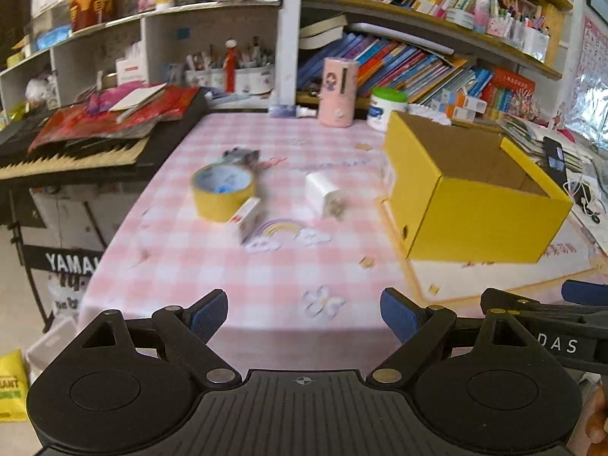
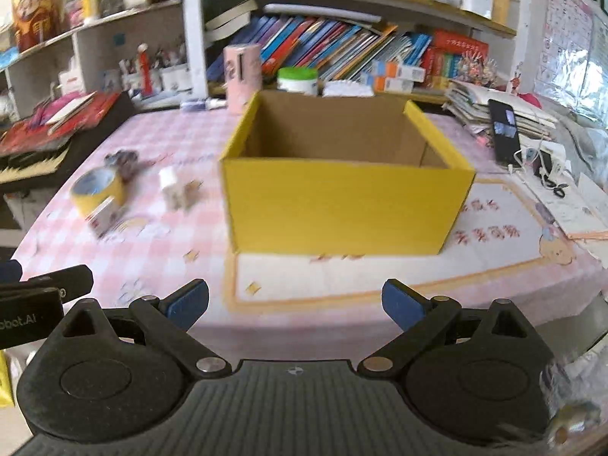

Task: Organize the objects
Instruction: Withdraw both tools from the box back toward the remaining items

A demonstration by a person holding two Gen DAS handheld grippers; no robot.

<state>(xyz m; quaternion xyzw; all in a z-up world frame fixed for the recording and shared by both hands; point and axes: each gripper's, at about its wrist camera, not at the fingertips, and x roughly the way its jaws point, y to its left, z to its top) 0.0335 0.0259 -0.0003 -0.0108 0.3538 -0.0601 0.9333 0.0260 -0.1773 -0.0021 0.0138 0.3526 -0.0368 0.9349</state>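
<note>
An open yellow cardboard box (image 1: 478,205) (image 2: 342,209) stands on the pink checked tablecloth (image 1: 212,266), and its inside shows empty. Left of it lie a yellow tape roll (image 1: 222,190) (image 2: 98,188), a small red-and-white box (image 1: 247,218) (image 2: 103,216), a white charger plug (image 1: 323,195) (image 2: 173,186) and a dark small object (image 1: 241,156) (image 2: 121,159). My left gripper (image 1: 304,315) is open and empty near the table's front edge, facing the small items. My right gripper (image 2: 294,304) is open and empty, facing the yellow box.
A Yamaha keyboard (image 1: 76,155) piled with red books stands left of the table. A pink cylinder (image 1: 338,91) and a green-lidded jar (image 1: 385,108) stand at the table's back. Bookshelves (image 1: 418,64) fill the back. A phone (image 2: 503,131) and cables lie at the right.
</note>
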